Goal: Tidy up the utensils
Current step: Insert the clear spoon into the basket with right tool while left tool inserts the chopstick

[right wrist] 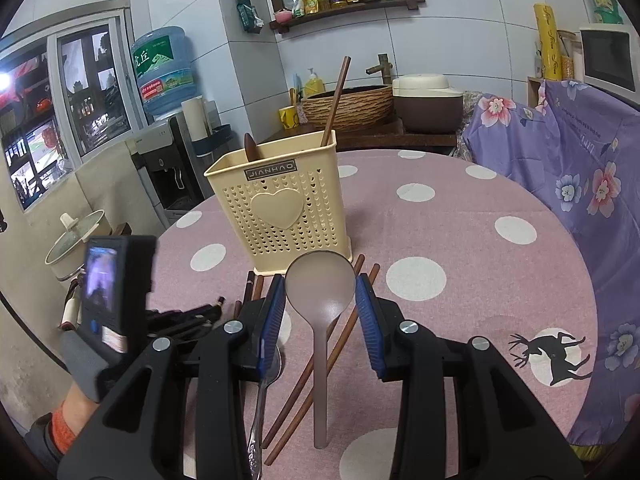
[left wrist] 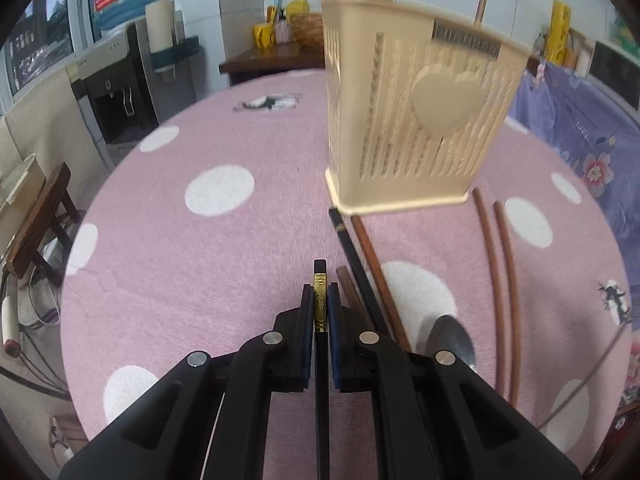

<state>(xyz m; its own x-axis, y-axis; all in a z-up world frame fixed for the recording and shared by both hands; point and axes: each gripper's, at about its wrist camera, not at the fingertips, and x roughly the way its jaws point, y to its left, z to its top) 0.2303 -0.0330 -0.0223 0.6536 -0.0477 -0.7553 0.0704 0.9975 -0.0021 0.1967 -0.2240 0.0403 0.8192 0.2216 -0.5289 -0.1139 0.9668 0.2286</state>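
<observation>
Left fingers clamp black chopstick, right fingers part open, nothing gripped

Left gripper (left wrist: 320,300) fingers pinch black chopstick (left wrist: 320,280) over pink desk (left wrist: 200,248), near beige holder (left wrist: 404,128). Right gripper (right wrist: 320,300) fingers straddle grey spoon (right wrist: 320,292), not touching it; brown chopsticks (right wrist: 308,380), metal spoon (right wrist: 262,396) lie on desk.

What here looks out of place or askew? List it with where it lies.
Several utensils lie loose on the pink dotted tablecloth in front of the beige utensil holder rather than in it: brown chopsticks crossing at angles, a metal spoon, a translucent ladle. The left gripper pinches a black chopstick. Nothing looks spilled or broken.
</observation>
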